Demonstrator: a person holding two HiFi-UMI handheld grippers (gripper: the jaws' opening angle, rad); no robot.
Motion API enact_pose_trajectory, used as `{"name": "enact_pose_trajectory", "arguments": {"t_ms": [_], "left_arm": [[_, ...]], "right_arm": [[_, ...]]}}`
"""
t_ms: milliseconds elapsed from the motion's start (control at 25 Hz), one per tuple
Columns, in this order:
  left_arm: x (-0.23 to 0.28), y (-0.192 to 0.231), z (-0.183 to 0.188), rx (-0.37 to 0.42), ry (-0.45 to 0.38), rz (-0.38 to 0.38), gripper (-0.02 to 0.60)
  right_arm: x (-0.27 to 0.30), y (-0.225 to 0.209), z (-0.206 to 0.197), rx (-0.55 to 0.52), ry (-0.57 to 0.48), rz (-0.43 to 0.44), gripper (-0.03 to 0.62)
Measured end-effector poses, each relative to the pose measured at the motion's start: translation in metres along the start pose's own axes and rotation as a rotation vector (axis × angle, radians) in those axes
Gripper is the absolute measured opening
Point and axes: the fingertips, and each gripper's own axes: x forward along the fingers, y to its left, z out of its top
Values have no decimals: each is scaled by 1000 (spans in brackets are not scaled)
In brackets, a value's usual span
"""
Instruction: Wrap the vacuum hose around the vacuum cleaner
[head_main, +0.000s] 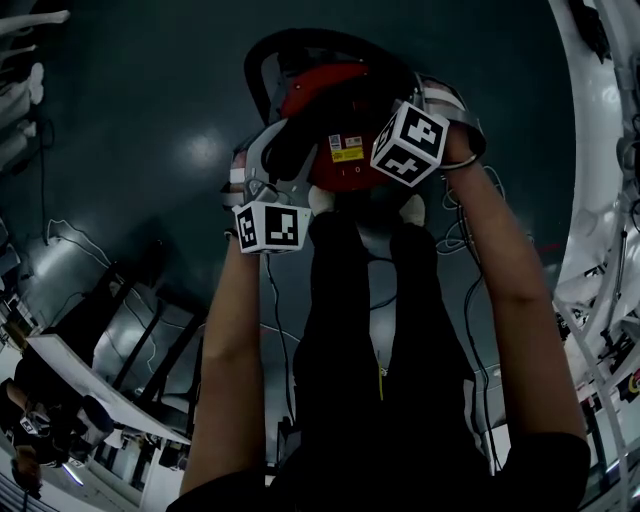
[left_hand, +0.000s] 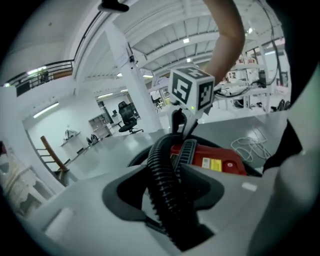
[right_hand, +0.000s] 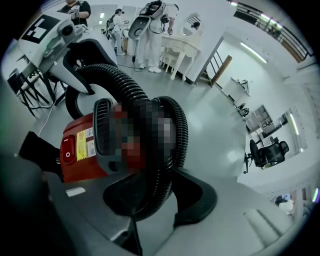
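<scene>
We find the red vacuum cleaner (head_main: 325, 92) standing on the dark floor (head_main: 140, 130), just ahead of the person's feet. The black ribbed vacuum hose (head_main: 300, 42) arches round the cleaner's far side and comes back across its top.

The left tongs (left_hand: 167, 200) stand at the cleaner's left side in the head view. Their jaws are wide apart. The hose runs between them with a dark gap beside it, so we record no grip.

The right tongs (right_hand: 160, 200) stand at the cleaner's right side and point steeply down. Their jaws are partly closed and clamp a loop of the same hose, which curves down from the cleaner's top into them.

A yellow label (right_hand: 86, 141) sits on the cleaner's red body beside a round red switch (right_hand: 68, 146). A loose white cable (left_hand: 252, 142) lies on the floor near the cleaner.
</scene>
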Motion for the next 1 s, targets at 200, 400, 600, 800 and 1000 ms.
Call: {"name": "enact_pose_trajectory", "arguments": {"t_ms": [200,400,600,800,1000], "left_arm": [[11,32,-14,-249,48,79,179],[38,54,-19,-358,106,-25,184],[61,66,-26,-401,134,-133,184],[79,73,-28,-404,161,-180,184],[90,69,-34,-391,198,-197,179]], "right_arm": [[3,-2,3,64,13,-14,150],[7,-13,1,111,32,-39,152],[11,-22,3,58,35,-61,160],[2,-38,37,-28,-63,-123,141],[10,-48,67,-133,-111,-160,-3]]}}
